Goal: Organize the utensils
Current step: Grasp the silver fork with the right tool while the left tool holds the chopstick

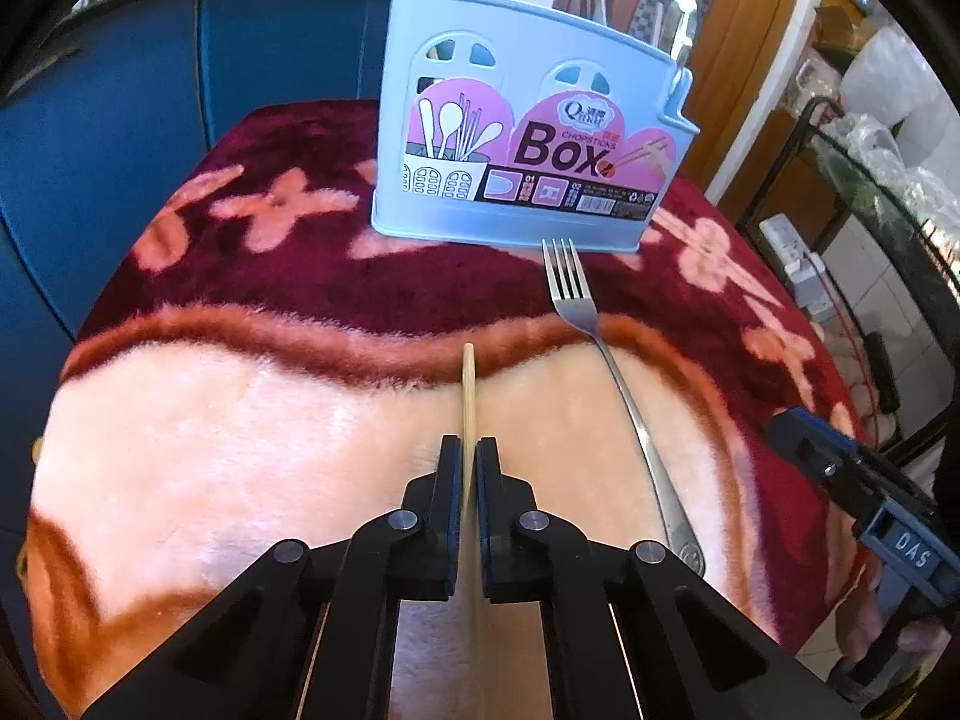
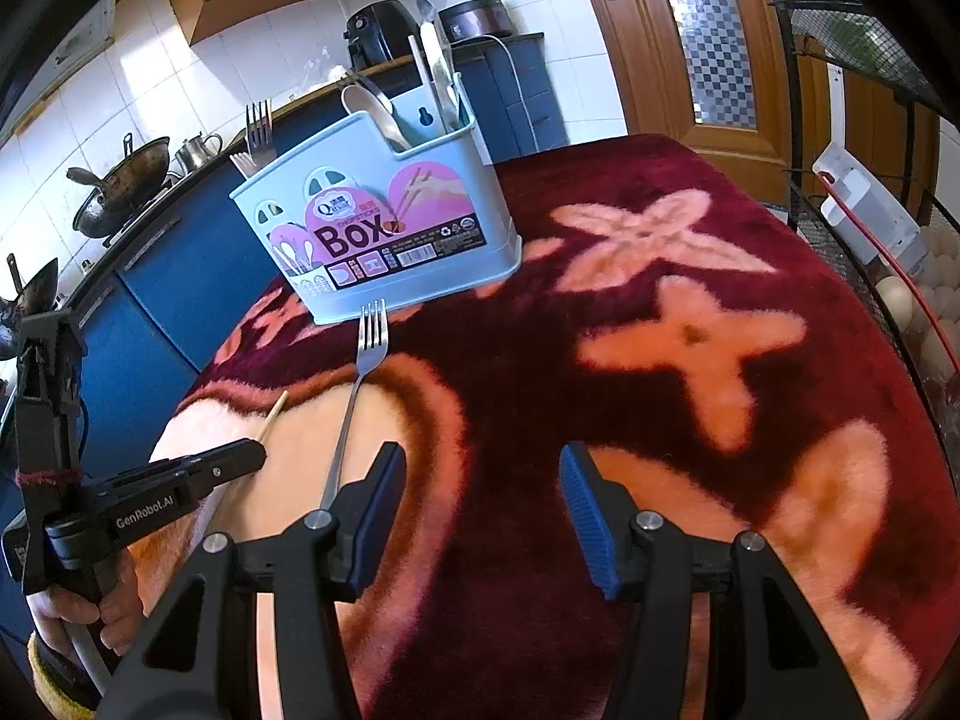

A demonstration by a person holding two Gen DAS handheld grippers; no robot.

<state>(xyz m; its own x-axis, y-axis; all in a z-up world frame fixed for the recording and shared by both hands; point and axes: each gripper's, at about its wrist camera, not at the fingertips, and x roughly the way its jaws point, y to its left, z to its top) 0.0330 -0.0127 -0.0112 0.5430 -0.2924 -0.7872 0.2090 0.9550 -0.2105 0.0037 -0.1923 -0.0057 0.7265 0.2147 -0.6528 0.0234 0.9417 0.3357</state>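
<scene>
A light blue utensil box stands at the far side of the table; in the right wrist view it holds a fork, a spoon and other utensils. My left gripper is shut on a wooden chopstick that lies on the cloth and points at the box. A metal fork lies just right of it, tines toward the box; it also shows in the right wrist view. My right gripper is open and empty, above the cloth right of the fork's handle.
A plush red cloth with pink flowers covers the table. Blue cabinets stand behind and left. A black wire rack with eggs stands at the right edge. The left gripper's body shows in the right wrist view.
</scene>
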